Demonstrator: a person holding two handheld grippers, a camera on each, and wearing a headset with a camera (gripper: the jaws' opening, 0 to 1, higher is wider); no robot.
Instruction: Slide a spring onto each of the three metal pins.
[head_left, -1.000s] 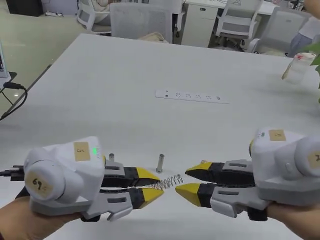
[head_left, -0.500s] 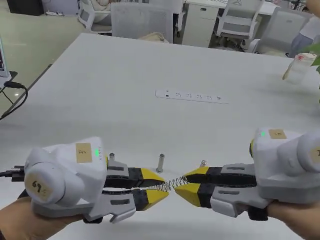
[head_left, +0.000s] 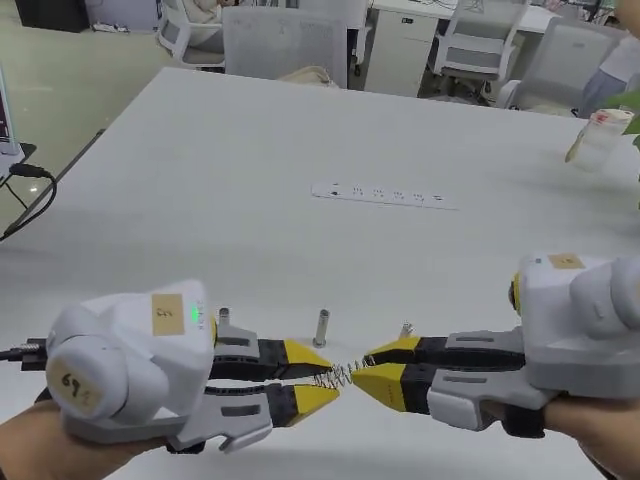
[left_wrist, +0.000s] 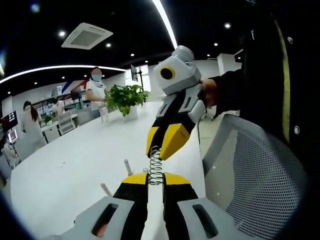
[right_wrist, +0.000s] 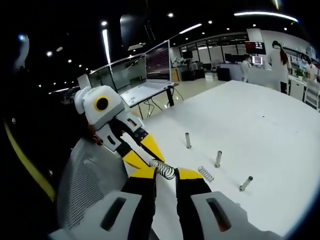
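Big white surface (head_left: 300, 130) runs across the head view. Bottom centre of the frame, the left gripper (head_left: 322, 378) and right gripper (head_left: 364, 370) meet tip to tip, both sets of jaws pinching opposite ends of one spring (head_left: 342, 375). Just above them, three metal pins (head_left: 321, 326) stand upright in a row. In the right gripper view, a second spring (right_wrist: 205, 173) lies loose beside the pins.

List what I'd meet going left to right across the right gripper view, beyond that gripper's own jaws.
Left gripper → held spring → first pin → loose spring → second pin → third pin
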